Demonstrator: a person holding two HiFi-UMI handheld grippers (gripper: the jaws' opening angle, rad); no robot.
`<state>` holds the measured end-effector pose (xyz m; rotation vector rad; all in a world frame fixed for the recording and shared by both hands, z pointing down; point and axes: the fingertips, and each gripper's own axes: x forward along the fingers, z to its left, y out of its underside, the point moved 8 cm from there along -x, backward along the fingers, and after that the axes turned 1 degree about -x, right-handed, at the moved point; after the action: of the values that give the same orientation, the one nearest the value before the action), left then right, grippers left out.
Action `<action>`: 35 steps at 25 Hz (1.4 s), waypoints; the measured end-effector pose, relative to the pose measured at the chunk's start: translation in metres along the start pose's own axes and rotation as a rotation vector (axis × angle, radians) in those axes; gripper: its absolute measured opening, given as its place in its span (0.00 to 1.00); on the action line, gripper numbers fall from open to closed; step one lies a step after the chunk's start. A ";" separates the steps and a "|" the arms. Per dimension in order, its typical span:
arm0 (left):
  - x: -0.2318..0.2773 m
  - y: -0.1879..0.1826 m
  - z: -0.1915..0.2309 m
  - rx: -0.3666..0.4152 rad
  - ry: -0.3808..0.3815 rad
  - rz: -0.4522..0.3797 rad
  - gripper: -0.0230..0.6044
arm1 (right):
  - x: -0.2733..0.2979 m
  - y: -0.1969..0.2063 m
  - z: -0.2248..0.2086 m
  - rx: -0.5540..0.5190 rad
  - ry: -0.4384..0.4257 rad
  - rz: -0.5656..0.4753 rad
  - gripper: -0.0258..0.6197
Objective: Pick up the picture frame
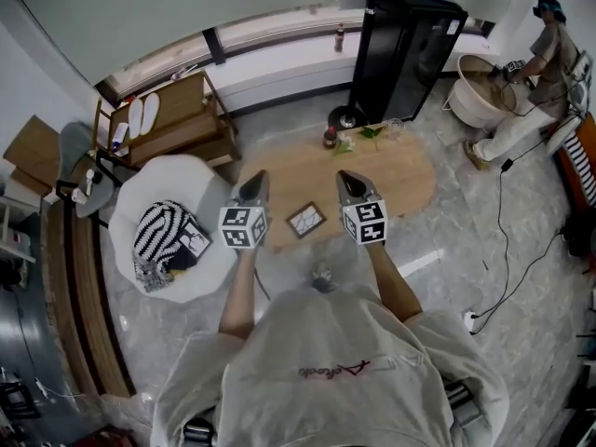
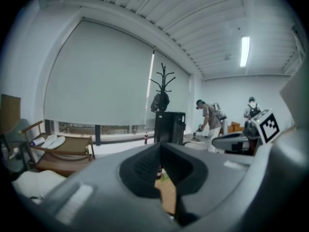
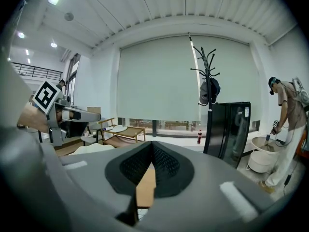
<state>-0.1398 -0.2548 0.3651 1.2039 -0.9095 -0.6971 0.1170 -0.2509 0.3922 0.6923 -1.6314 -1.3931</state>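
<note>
Evidently no pickup has begun: the picture frame (image 1: 305, 219) lies untouched on the wooden table (image 1: 410, 182), while the left gripper (image 1: 253, 188) and right gripper (image 1: 352, 188) hover with jaws together, empty.

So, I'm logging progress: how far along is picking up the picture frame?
Done: nothing yet. The picture frame lies flat on the wooden table, untouched. In hand: the left gripper and right gripper are held out over the table, the frame between them in the head view, both shut and empty. Left: open a gripper, close on the frame, lift it.
</note>
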 end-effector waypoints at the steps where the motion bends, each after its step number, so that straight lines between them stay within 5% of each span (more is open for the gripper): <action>1: 0.007 -0.002 0.001 0.000 -0.002 0.000 0.04 | 0.006 -0.001 -0.005 0.000 -0.003 0.000 0.05; 14: 0.072 -0.007 0.017 -0.007 -0.048 0.016 0.04 | 0.064 -0.001 -0.064 -0.009 -0.048 0.020 0.05; 35: 0.087 0.035 0.049 -0.066 -0.064 0.109 0.04 | 0.115 0.022 -0.062 0.024 -0.077 0.095 0.05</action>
<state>-0.1410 -0.3436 0.4227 1.0705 -0.9902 -0.6757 0.1185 -0.3738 0.4426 0.5733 -1.7215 -1.3486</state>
